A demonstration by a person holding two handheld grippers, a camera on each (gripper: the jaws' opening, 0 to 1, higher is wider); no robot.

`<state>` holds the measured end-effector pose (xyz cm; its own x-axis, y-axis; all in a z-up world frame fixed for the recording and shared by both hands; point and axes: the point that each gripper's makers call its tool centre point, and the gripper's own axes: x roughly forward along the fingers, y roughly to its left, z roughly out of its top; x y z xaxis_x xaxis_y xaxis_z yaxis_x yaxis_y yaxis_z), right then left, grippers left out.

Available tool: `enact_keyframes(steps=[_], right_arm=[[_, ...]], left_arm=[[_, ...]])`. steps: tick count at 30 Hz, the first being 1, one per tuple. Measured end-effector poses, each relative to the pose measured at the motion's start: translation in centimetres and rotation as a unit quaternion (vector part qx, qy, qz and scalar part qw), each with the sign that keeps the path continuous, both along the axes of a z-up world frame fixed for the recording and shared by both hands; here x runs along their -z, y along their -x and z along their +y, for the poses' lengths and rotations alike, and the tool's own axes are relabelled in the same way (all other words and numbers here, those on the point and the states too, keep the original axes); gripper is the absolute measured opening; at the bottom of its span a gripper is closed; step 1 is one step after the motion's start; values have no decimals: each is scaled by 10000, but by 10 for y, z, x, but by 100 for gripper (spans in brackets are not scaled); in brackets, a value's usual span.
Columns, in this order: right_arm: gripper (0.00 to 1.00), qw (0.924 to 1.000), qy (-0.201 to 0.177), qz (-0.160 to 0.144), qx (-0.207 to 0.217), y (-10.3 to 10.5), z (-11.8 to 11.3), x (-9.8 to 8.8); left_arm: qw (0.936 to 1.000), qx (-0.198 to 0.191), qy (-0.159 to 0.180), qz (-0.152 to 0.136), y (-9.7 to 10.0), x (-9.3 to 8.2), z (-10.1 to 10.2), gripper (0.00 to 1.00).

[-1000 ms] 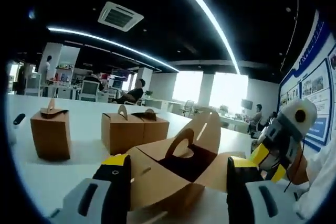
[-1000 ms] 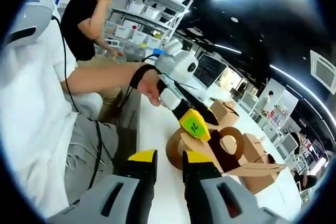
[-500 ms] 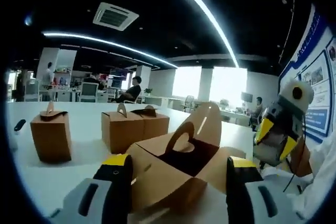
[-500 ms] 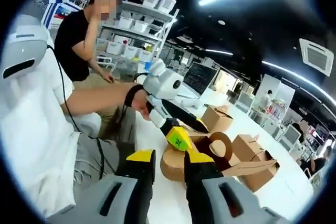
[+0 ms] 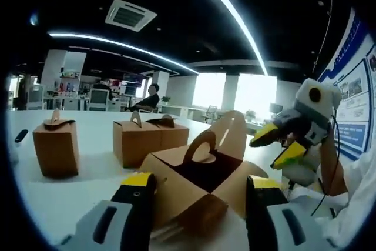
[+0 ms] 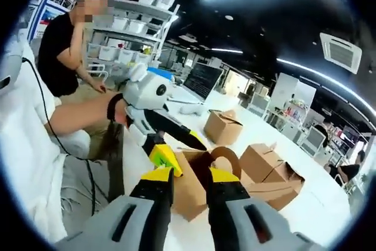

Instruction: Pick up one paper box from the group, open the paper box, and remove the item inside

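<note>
Open box (image 5: 197,183) interior dark, contents indiscernible; lower front hidden behind left gripper (image 5: 197,195) fingers.

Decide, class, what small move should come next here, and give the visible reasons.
Probably lower the right hand-held gripper into the opened paper box to reach for the item. The left hand-held gripper has its jaws on either side of the box, whose flaps stand open around a dark cavity, while the right one hangs above it, jaws apart. The item itself cannot be made out.
</note>
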<state>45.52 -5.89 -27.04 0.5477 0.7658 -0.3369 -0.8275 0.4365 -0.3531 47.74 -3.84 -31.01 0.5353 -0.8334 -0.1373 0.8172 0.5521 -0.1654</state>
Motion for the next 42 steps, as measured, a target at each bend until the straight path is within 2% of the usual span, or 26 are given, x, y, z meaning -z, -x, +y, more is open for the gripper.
enact_keyframes(steps=[3,5,9,13,17,20,27,37,42], right_arm=[[21,9999,58,120,38,-8,4,5],[16,9995,148,270,41,-9,7,11],[15,9994,220,283,4,-11,13,14],[15,9988,436,175,133,-18,10,18],[15,9982,540,227,111,-19,9,24],[14,9983,507,279,88,-19,9,25],[8,9980,398,492,-39,-15,11,30],[7,9973,341,646,-105,-15,12,31],[7,9973,357,619,-143,-15,11,32]], left_arm=[[10000,3,1,6,1,0,0,63],[10000,5,6,12,2,1,-2,63],[10000,14,-13,14,4,2,-4,62],[10000,16,-48,29,-3,3,1,61],[10000,23,-59,54,-1,5,0,60],[9999,17,-118,37,1,7,-3,58],[9998,11,-159,80,-7,9,3,55],[9997,42,-223,81,-15,12,8,46],[9996,46,-258,73,-17,13,8,43]])
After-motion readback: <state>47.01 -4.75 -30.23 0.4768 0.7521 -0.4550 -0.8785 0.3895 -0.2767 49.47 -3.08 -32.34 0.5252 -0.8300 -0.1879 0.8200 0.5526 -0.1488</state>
